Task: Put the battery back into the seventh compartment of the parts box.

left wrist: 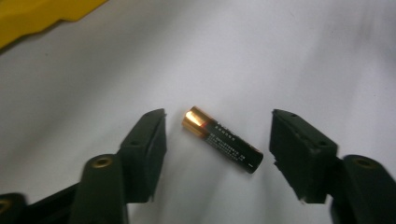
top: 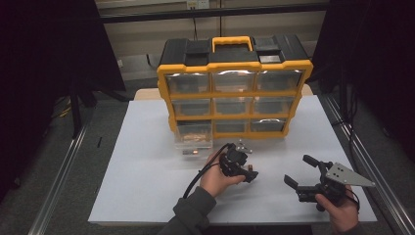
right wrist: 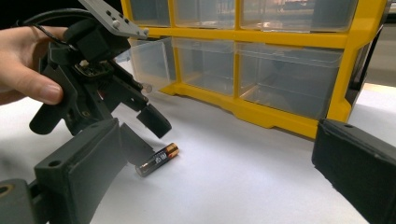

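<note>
A black AA battery (left wrist: pixel 222 140) with a copper end lies on the white table top. My left gripper (left wrist: pixel 218 115) hovers just over it, open, with one jaw on each side and touching nothing. In the right gripper view the battery (right wrist: pixel 158 159) lies below the left gripper (right wrist: pixel 147 135), which a hand (right wrist: pixel 23 60) holds. From the high view the left gripper (top: pixel 244 169) sits at the table's middle front. My right gripper (top: pixel 298 170) is to its right, open and empty, pointing at the battery (top: pixel 251 169).
A yellow and black drawer organizer (top: pixel 235 93) with clear drawers stands at the back of the white table top (top: pixel 147 186). Its bottom-left drawer (top: pixel 194 134) is pulled out and holds copper-coloured items. A small glinting item (top: pixel 195 152) lies in front of that drawer.
</note>
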Available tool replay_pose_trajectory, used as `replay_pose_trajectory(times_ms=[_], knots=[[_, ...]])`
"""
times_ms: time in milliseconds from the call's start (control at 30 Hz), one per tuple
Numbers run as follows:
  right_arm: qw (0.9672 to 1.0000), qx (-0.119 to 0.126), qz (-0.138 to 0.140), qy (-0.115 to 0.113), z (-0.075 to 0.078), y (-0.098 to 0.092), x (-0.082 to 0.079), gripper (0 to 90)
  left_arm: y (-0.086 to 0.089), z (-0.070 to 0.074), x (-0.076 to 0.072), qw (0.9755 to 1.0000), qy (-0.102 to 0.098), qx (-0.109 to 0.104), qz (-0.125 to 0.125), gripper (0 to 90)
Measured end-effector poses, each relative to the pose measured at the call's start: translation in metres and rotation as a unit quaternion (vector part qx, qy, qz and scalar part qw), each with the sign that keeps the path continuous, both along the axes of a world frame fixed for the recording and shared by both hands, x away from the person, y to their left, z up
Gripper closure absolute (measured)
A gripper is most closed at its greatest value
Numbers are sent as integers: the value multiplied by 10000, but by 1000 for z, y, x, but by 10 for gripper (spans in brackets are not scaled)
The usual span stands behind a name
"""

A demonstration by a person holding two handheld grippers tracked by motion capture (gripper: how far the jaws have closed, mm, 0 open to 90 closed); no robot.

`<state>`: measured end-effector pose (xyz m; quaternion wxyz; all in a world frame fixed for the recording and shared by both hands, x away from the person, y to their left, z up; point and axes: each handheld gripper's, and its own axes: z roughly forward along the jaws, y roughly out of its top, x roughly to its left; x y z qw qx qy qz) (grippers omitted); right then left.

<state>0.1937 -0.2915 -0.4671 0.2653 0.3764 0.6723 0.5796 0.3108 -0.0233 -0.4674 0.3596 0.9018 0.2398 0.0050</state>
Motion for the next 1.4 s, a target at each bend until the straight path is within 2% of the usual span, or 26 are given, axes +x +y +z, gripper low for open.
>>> replay_pose_trajectory(times_ms=[33,133,167,233,267,400,500,533,600,633,667,800,900,1000,1033,1167,1400], knots=[[10000,-3,-2,-3,0,0,0,17,0,0,1,9999,-12,100,-64,402],[10000,-11,-7,-9,0,-1,0,17,-1,-3,-1,10000,-14,37,32,428],[10000,-12,-8,-7,0,-1,0,17,-1,-4,0,10000,-44,16,-14,436],[10000,-13,-2,-11,0,-1,0,17,-2,-5,-2,10000,-12,43,37,448],[10000,-12,-1,-9,0,-1,0,17,-1,-4,-1,9999,-36,127,-72,461],[10000,-6,-8,-12,0,0,0,18,0,-5,-1,9998,-38,197,-88,516],[10000,-14,-5,-11,0,-1,0,18,2,-4,-2,9994,-56,318,-106,619],[10000,-9,-2,-11,0,-1,0,18,1,-4,-3,9997,-19,235,7,645],[10000,4,-12,-13,0,-1,0,18,1,-4,-3,9997,-10,262,8,710],[10000,5,-10,-12,0,-1,0,18,3,-3,-2,9991,-40,405,-122,751],[10000,4,-8,-18,0,-1,1,19,3,-3,-1,9991,-22,415,-113,772],[10000,3,4,-3,0,0,0,20,2,-2,-1,9992,32,403,-39,774],[10000,30,-21,-4,0,-1,1,20,3,-1,2,9990,225,396,29,775],[9999,104,-49,25,0,-1,1,19,7,2,5,9987,300,418,42,775],[10000,62,-46,2,0,-2,1,20,9,5,6,9985,320,443,13,776],[10000,79,-54,24,0,-3,1,20,18,18,9,9988,398,272,-81,776],[9998,154,-107,47,0,-2,1,20,29,40,13,9991,352,181,-135,776]])
